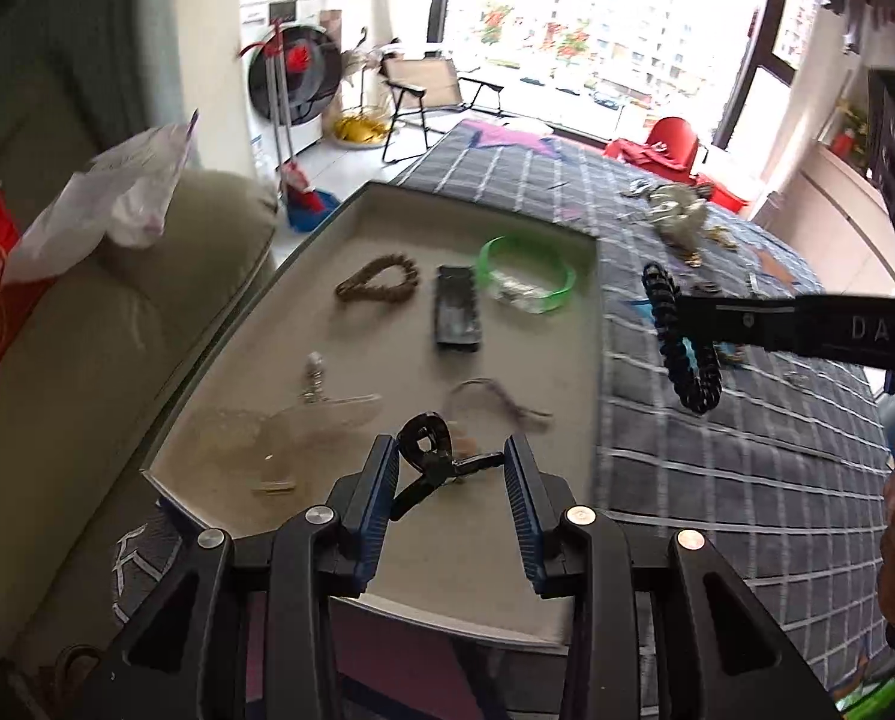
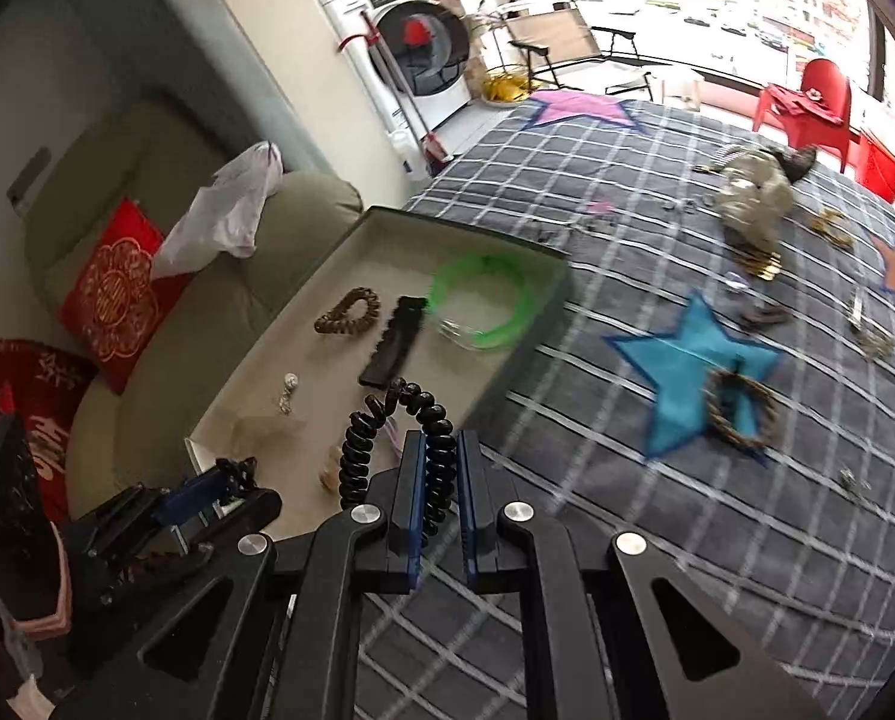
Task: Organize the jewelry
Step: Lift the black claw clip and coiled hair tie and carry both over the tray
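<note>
Across a grey checked quilt (image 2: 657, 540) sits an open tray (image 1: 387, 198); washer (image 2: 417, 54) at twelve o'clock. Right gripper (image 2: 438, 480) clenches a black coil bracelet (image 2: 387, 438). Left gripper (image 1: 450, 480) seemingly pinches a black clip (image 1: 426, 450), blurred. Only the right view shows the blue star (image 2: 681, 360).

A black coiled bracelet (image 2: 401, 450) hangs pinched upright over the edge of a shallow beige tray (image 1: 387, 195), which holds a green bangle (image 1: 528, 276), a brown beaded loop (image 1: 378, 285) and a black clip (image 1: 426, 456) — more pieces lie scattered on the checked bed (image 2: 657, 510).
</note>
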The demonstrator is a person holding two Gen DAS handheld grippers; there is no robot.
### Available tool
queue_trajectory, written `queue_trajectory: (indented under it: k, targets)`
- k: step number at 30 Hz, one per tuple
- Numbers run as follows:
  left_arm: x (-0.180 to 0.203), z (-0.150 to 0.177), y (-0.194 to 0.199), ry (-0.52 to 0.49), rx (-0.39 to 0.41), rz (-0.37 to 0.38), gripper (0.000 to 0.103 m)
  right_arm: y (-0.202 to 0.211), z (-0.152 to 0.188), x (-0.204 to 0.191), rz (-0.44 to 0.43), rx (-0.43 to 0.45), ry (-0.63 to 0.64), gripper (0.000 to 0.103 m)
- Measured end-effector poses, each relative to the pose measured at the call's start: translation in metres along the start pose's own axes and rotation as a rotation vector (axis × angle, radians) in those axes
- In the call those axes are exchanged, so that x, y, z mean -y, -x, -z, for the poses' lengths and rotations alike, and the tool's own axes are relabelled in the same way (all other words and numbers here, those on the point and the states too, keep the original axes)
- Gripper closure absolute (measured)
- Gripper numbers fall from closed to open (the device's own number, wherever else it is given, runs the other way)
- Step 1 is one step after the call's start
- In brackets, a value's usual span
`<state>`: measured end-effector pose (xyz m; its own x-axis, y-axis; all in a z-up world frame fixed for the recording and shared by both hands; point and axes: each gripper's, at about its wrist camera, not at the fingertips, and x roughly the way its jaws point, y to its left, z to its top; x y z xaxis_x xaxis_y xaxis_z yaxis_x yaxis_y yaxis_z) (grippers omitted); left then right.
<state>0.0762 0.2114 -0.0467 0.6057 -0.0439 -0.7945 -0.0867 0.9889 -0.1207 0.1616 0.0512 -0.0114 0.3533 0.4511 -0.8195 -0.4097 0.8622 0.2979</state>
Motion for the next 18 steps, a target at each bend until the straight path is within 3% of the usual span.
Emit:
queue_trajectory:
  k: [9, 18]
  targets:
    - [-0.015, -0.001, -0.030, 0.032, -0.055, -0.019, 0.065, -0.058, -0.016, -0.023, 0.055, -0.070, 0.067, 0.092]
    - [-0.019, -0.001, -0.045, 0.055, -0.084, -0.028, 0.065, -0.091, -0.014, -0.028, 0.095, -0.130, 0.106, 0.092]
